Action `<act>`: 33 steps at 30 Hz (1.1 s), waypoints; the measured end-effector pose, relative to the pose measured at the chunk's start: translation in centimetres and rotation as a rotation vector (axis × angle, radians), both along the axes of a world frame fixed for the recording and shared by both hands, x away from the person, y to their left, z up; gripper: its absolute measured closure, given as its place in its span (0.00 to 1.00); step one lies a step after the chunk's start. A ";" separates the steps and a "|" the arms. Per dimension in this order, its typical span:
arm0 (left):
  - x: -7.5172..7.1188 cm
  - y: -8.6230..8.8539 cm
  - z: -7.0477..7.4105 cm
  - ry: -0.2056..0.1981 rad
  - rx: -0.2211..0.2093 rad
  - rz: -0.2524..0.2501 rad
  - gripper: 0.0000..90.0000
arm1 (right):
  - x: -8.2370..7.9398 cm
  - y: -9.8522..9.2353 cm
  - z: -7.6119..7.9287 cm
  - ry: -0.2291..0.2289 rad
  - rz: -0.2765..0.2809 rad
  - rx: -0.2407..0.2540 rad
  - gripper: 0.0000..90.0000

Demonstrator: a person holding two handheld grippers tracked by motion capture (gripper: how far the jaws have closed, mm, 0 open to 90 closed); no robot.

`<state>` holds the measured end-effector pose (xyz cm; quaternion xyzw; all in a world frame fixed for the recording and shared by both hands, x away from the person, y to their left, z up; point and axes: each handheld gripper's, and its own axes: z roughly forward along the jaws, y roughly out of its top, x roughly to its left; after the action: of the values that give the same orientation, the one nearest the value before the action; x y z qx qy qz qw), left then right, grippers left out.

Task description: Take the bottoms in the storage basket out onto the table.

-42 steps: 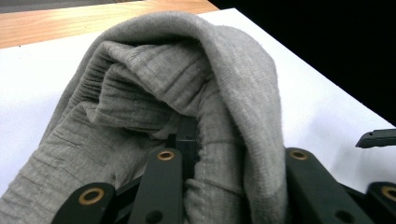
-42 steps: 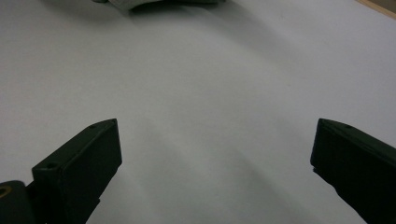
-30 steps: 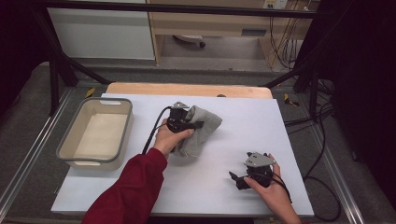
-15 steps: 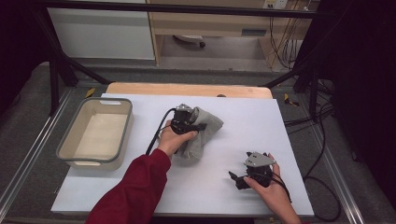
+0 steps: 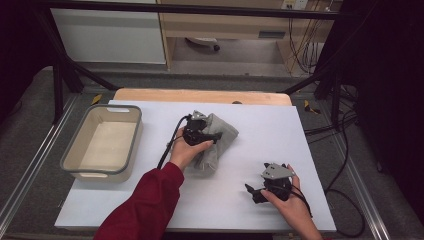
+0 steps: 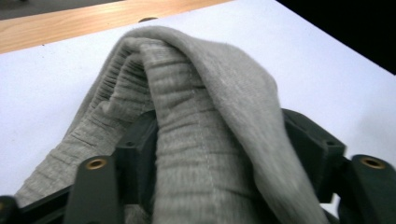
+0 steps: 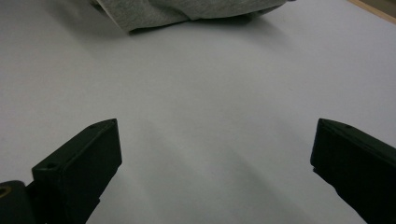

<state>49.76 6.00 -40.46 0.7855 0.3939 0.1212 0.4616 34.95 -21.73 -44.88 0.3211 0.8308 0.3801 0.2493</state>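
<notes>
Grey sock (image 5: 216, 142) at table centre, long axis near-left to far-right, draped between just-opened, no longer pinching jaws of left gripper (image 5: 202, 134); right gripper (image 5: 260, 190), jaws wide and empty, well apart to near right.

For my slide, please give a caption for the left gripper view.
Grey sock draped between the left tongs, just opened, on a white table.
</notes>
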 end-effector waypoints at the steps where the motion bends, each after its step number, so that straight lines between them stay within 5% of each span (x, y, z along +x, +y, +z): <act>1: -0.1 0.1 0.1 -0.008 0.010 0.007 0.32 | 0.0 0.0 0.0 0.000 0.000 -0.001 0.03; 4: -0.3 0.5 0.4 -0.016 0.023 0.031 0.25 | 0.0 0.1 0.0 -0.002 -0.001 0.001 0.03; 8: -0.7 1.3 0.9 -0.035 -0.013 0.060 0.21 | 0.0 0.1 0.0 0.000 -0.001 0.001 0.03; 14: -1.8 1.7 1.6 -0.061 -0.010 0.053 0.18 | 0.0 0.1 0.0 0.002 -0.005 0.002 0.03; 33: -4.7 0.5 4.6 -0.154 -0.094 0.003 0.11 | 0.2 0.0 0.1 -0.001 -0.004 0.023 0.03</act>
<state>45.05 6.46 -35.88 0.7510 0.3636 0.1632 0.5265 35.10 -21.69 -44.82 0.3256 0.8257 0.3890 0.2467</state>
